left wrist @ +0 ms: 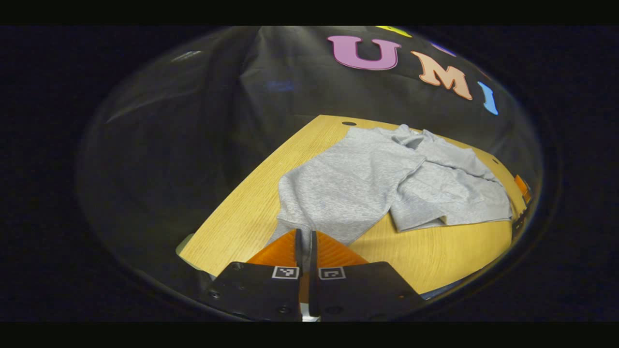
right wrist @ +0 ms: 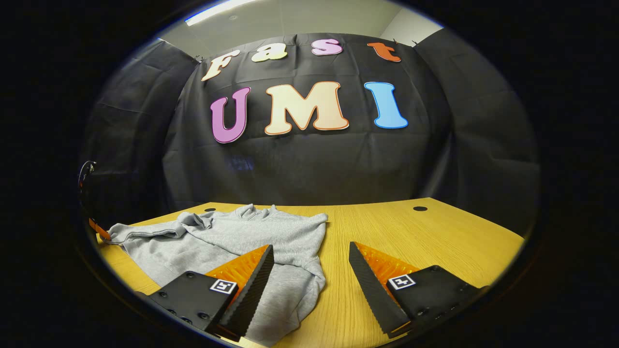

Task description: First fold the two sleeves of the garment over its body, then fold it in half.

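We see dim, sharp fisheye views; a ceiling light strip (right wrist: 220, 10) glows overhead, and the counter (right wrist: 435, 232) curves at the edges.

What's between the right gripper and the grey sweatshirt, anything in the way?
Nothing visible. The right gripper hangs open just above the sweatshirt, one of its fingers already over the cloth, with bare wooden table around.

Grey garment (right wrist: 271, 237) on wooden table (right wrist: 435, 232)

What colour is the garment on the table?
Light heathered grey garment, clearest in the left gripper view.
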